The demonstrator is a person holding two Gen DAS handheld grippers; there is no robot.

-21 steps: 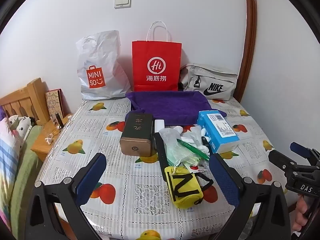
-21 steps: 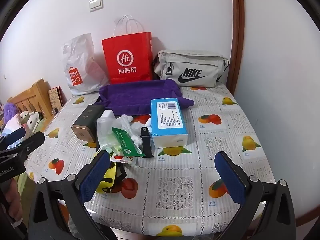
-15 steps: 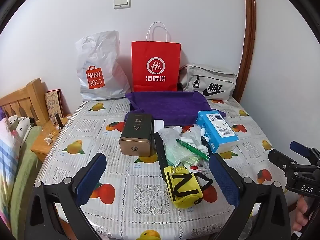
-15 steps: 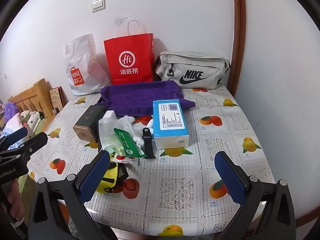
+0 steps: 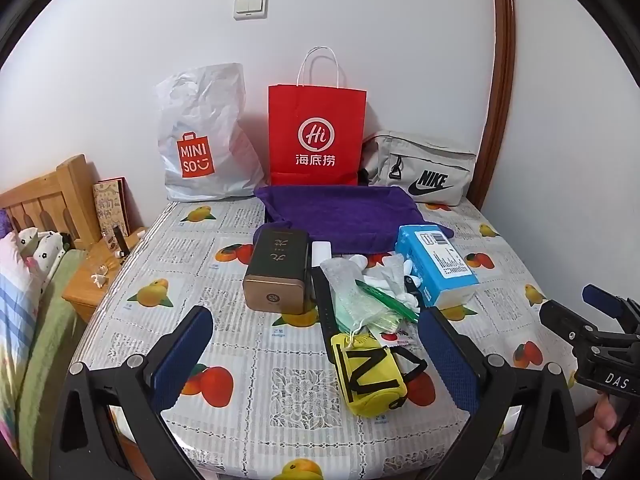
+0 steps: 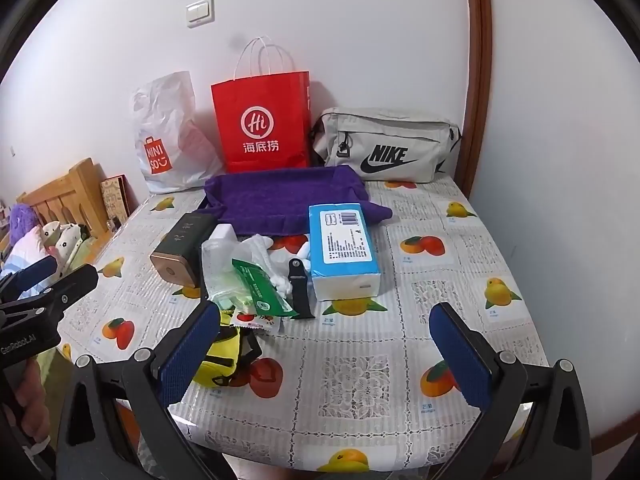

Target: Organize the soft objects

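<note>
Yellow fabric of the small pouch (image 5: 370,372) is seen on the table (image 5: 240,360), partly hidden behind the right gripper (image 6: 325,350) in its own view. Both it and the left gripper (image 5: 316,354) are spread wide, empty. Items inside the clear plastic bag (image 5: 352,292) are hard to identify.

Yellow pouch (image 6: 218,356) half behind right gripper (image 6: 324,348) finger; white bits (image 5: 400,276) under plastic, indistinct

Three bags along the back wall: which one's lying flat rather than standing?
The grey Nike bag, at the right end by the wooden door frame. The red paper bag and the white Miniso bag both stand upright.
</note>
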